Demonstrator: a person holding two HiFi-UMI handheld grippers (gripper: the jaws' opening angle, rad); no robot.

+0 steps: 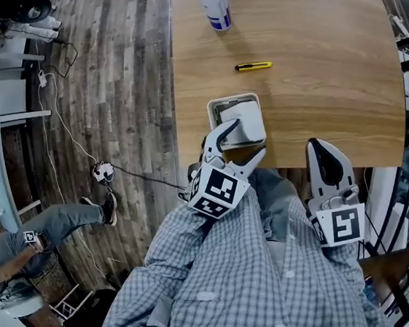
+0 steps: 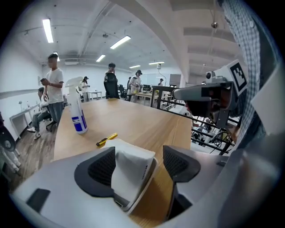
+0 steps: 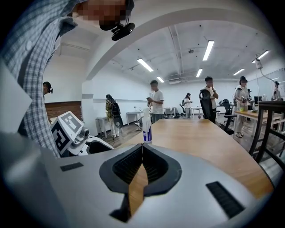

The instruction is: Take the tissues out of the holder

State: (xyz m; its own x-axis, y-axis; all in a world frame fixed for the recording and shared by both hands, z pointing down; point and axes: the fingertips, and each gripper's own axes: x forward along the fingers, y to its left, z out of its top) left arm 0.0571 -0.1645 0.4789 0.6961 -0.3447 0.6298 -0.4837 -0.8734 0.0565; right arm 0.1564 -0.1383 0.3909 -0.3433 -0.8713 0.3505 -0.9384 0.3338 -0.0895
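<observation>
A white tissue holder (image 1: 252, 102) stands near the front edge of the wooden table (image 1: 312, 73), with white tissues (image 1: 237, 113) sticking up out of it. My left gripper (image 1: 244, 141) reaches over its near side with jaws spread wide. In the left gripper view the tissue (image 2: 131, 169) rises from the holder's rim (image 2: 144, 189) between the two pads (image 2: 102, 169); it lies close to the left pad, and the right pad stands apart from it. My right gripper (image 1: 323, 147) hangs at the table's front edge to the right, its jaws shut (image 3: 141, 153) with nothing in them.
A spray bottle (image 1: 217, 4) stands at the table's far side, and a yellow utility knife (image 1: 253, 66) lies mid-table beyond the holder. Left of the table are a wood floor with a cable (image 1: 102, 171) and a seated person's legs (image 1: 64, 219). People stand in the background.
</observation>
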